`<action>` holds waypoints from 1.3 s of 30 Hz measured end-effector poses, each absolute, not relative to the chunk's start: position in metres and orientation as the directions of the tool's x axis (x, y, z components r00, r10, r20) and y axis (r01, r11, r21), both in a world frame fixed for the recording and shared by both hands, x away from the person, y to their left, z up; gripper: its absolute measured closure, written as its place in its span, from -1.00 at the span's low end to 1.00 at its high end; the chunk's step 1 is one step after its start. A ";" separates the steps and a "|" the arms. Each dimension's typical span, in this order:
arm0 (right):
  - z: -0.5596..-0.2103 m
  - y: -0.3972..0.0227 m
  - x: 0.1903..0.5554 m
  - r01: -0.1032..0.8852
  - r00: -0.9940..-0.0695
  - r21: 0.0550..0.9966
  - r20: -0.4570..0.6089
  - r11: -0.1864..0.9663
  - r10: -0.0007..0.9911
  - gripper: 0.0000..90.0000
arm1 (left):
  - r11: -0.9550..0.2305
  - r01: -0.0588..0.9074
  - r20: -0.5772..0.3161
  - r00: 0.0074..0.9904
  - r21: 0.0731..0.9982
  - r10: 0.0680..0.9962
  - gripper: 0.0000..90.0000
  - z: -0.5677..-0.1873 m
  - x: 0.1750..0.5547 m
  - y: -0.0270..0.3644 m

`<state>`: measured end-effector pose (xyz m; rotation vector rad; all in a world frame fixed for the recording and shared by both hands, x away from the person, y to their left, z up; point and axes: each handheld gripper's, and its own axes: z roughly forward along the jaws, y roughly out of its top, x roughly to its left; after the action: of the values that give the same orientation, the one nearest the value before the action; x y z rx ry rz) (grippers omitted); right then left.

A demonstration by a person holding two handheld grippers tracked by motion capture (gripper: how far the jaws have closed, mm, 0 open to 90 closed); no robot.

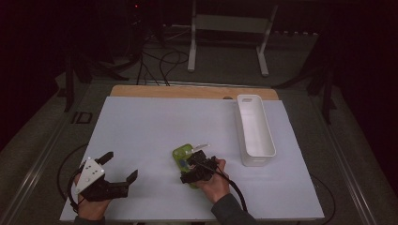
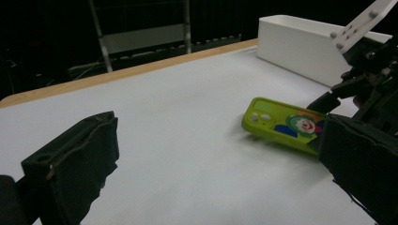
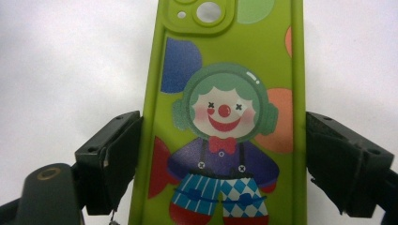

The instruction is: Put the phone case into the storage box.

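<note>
A lime-green phone case [image 1: 182, 154] with a clown picture lies just right of the table's middle, near the front; in the right gripper view the phone case [image 3: 225, 70] shows its camera cut-out at the top. My right gripper [image 1: 191, 167] is shut on it, one jaw against each long edge. From the left gripper view the phone case [image 2: 281, 123] looks tilted, its far end near the sheet. My left gripper [image 1: 121, 165] is open at the front left, apart from the case, with nothing between its jaws.
A long white bin [image 1: 257, 161] stands along the right side of the white table sheet [image 1: 155, 126]; the bin [image 2: 300, 47] appears beyond the case. A wooden strip [image 1: 187, 91] runs along the far edge. Cables and a metal stand [image 1: 230, 28] are behind the table.
</note>
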<state>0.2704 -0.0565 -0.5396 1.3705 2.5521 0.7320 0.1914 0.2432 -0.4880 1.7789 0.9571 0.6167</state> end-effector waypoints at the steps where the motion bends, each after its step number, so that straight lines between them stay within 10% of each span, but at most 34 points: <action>1: -0.539 -0.057 0.270 0.741 -0.569 0.490 0.097 0.459 0.816 -0.66 | -0.204 0.330 -0.017 0.559 0.922 0.829 -1.00 -0.488 0.192 0.243; 39: -0.512 -0.069 0.263 0.655 -0.589 0.631 0.081 0.416 0.804 -0.66 | -0.216 0.358 -0.023 0.559 0.908 0.829 -1.00 -0.489 0.194 0.240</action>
<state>0.2630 -0.0688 -0.5116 1.2809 2.4377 0.9272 0.1937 0.2398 -0.4889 1.8054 0.9768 0.5964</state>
